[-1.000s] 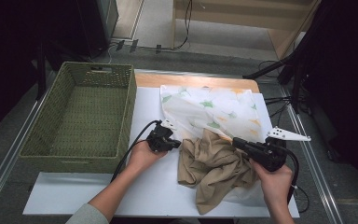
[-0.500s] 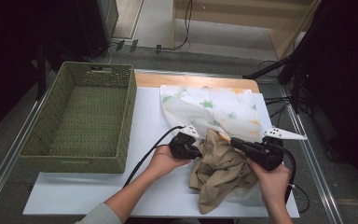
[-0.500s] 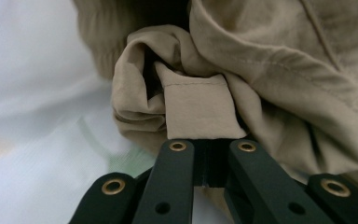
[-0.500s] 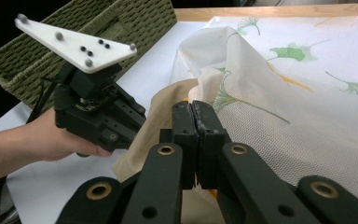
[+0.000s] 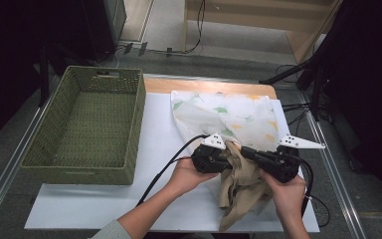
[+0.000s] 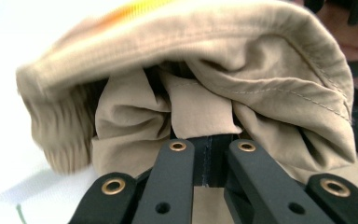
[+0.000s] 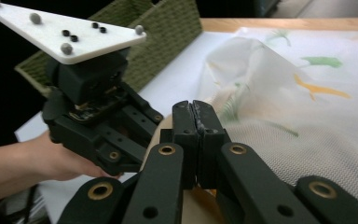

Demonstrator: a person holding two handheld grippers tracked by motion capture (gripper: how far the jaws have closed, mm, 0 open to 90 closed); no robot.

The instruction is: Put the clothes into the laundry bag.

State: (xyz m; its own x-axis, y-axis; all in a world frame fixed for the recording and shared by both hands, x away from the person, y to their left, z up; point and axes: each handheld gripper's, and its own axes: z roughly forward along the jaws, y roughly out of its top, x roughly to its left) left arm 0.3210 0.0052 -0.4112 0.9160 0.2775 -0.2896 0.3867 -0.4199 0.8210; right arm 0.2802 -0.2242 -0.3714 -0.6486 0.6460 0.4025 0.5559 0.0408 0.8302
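Tan cloth [image 5: 241,186] hangs bunched between both grippers near the tabletop's [image 5: 104,204] front edge, just in front of a leaf-printed white cloth [image 5: 229,117]. The left gripper [image 5: 225,158] has its fingers clamped on a fold; the right gripper [image 5: 246,152] pinches the upper edge, fingers pressed together. A green woven basket [image 5: 87,127] stands to the left.

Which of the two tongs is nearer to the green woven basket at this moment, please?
Left. The left tongs grip the tan garment on the basket's side; the right tongs hold the same garment farther from it.
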